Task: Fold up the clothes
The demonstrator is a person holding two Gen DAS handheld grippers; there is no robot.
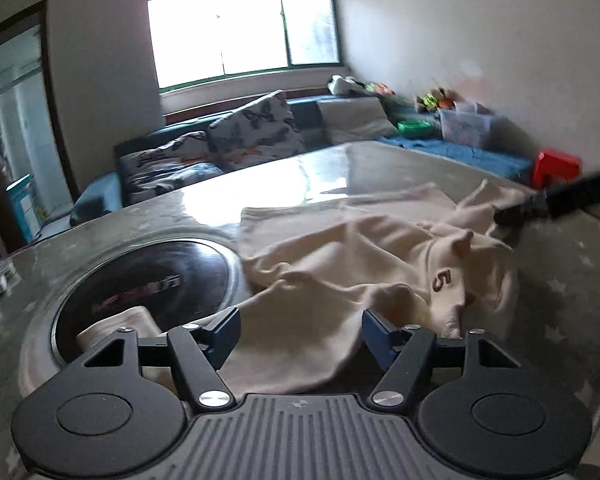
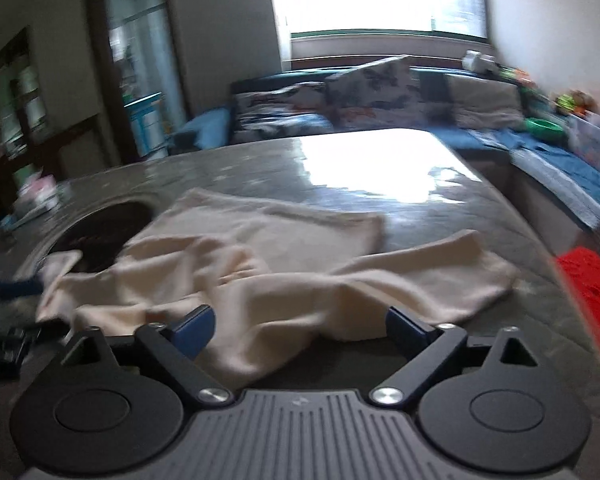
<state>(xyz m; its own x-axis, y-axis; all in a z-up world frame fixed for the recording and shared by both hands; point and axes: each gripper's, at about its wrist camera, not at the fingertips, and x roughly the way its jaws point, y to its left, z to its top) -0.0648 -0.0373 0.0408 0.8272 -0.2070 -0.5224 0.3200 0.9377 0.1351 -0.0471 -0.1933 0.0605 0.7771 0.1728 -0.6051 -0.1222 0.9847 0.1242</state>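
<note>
Between the spread blue fingers of the left gripper (image 1: 299,334) lies the near edge of a cream garment (image 1: 364,256), rumpled and not folded, on a glossy grey table (image 1: 148,220). The jaws stand wide apart and grasp nothing; cloth sits in the gap without being pinched. Ahead and to the right of this gripper a fold bears a dark numeral "5" (image 1: 443,280). Ahead and to its left, a round black cooktop (image 1: 148,280) is set into the tabletop, and a corner of the fabric overlaps its rim.

The right gripper (image 2: 300,330) is likewise released, its fingers parted over the garment's near hem, with one flap extending ahead and to its right. In the left wrist view it appears at far right as a dark blurred shape at the cloth's edge; whether it touches there cannot be told. Motion blur in the right wrist view suggests movement.

Judged from the crumpled lie, the step in hand is seeking a hold on the fabric's edges. The next move calls for each gripper to close on a single layer of hem, not a bunched ridge, then to draw the cloth flat clear of the cooktop recess.
</note>
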